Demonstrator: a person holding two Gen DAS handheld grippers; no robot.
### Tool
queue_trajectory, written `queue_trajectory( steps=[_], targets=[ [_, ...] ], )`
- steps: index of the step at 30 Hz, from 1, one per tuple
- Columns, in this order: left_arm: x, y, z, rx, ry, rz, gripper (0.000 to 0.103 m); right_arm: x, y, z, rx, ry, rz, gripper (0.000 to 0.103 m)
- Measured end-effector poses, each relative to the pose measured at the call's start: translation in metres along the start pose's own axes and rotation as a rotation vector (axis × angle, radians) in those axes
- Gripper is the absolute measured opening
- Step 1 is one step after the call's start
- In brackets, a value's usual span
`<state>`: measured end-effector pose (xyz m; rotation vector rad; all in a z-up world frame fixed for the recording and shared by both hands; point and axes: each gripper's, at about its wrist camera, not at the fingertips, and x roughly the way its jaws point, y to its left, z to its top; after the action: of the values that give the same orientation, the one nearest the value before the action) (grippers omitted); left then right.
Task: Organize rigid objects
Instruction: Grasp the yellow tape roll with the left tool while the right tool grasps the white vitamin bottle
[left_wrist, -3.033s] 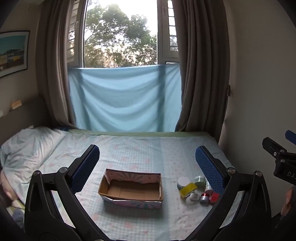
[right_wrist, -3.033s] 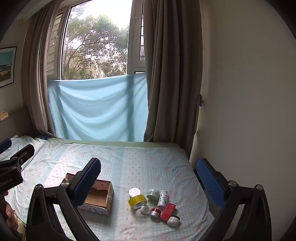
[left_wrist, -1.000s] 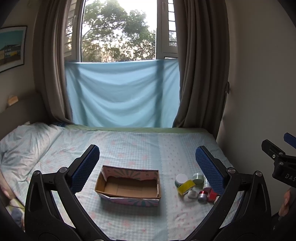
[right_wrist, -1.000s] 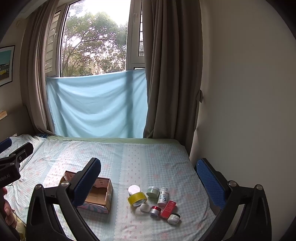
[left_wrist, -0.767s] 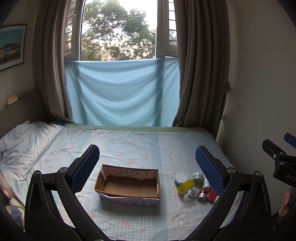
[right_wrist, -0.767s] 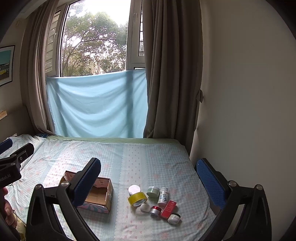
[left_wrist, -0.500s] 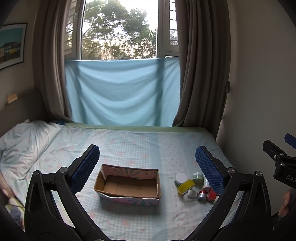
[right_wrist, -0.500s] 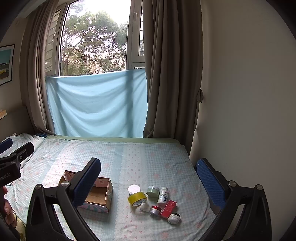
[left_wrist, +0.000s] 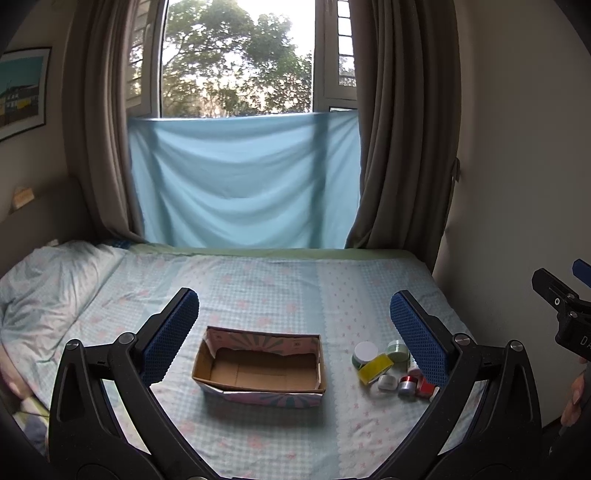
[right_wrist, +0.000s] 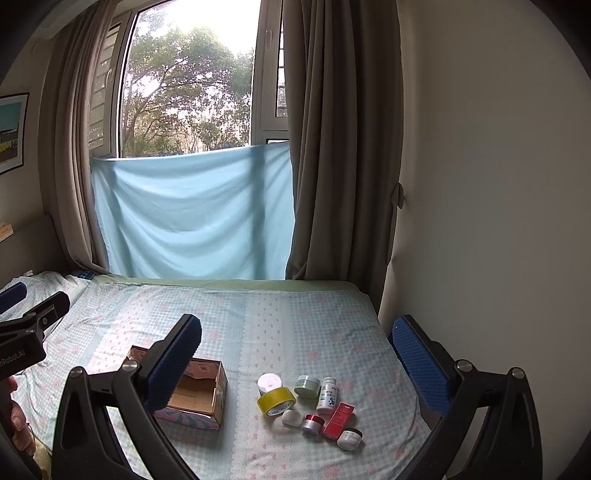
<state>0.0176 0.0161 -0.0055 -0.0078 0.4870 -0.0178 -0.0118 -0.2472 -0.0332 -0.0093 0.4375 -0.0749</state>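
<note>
An open, empty cardboard box (left_wrist: 260, 367) with a patterned outside sits on the bed; it also shows in the right wrist view (right_wrist: 197, 397). Right of it lies a cluster of small items: a yellow tape roll (right_wrist: 276, 402), a white-lidded jar (right_wrist: 269, 382), a green jar (right_wrist: 307, 386), a white bottle (right_wrist: 327, 395), a red box (right_wrist: 339, 421), a red-lidded jar (right_wrist: 313, 424) and two small white jars. My left gripper (left_wrist: 293, 334) is open and empty, held above and before the box. My right gripper (right_wrist: 295, 358) is open and empty above the cluster.
The bed (left_wrist: 280, 288) has a light checked sheet, with a pillow (left_wrist: 48, 280) at the left. A wall (right_wrist: 480, 221) runs along the bed's right side. Curtains and a blue cloth (left_wrist: 243, 181) hang at the window behind.
Both cameras shifted slightly; the box and the items stayed put. Both grippers stayed open.
</note>
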Motion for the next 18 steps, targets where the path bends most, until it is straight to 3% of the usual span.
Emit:
queue_trajectory(
  steps=[7,14,18],
  targets=[
    [0.046,-0.003,-0.002,0.047,0.121,-0.075,0.103,0.015,-0.009,-0.002,0.050,0.058,-0.062,0.103],
    [0.121,-0.027,-0.030,0.074,0.283,-0.202,0.103,0.059,-0.031,-0.021,0.120,0.190,-0.144,0.103],
    [0.165,-0.055,-0.051,0.125,0.368,-0.248,0.103,0.090,-0.048,-0.034,0.138,0.284,-0.149,0.103]
  ],
)
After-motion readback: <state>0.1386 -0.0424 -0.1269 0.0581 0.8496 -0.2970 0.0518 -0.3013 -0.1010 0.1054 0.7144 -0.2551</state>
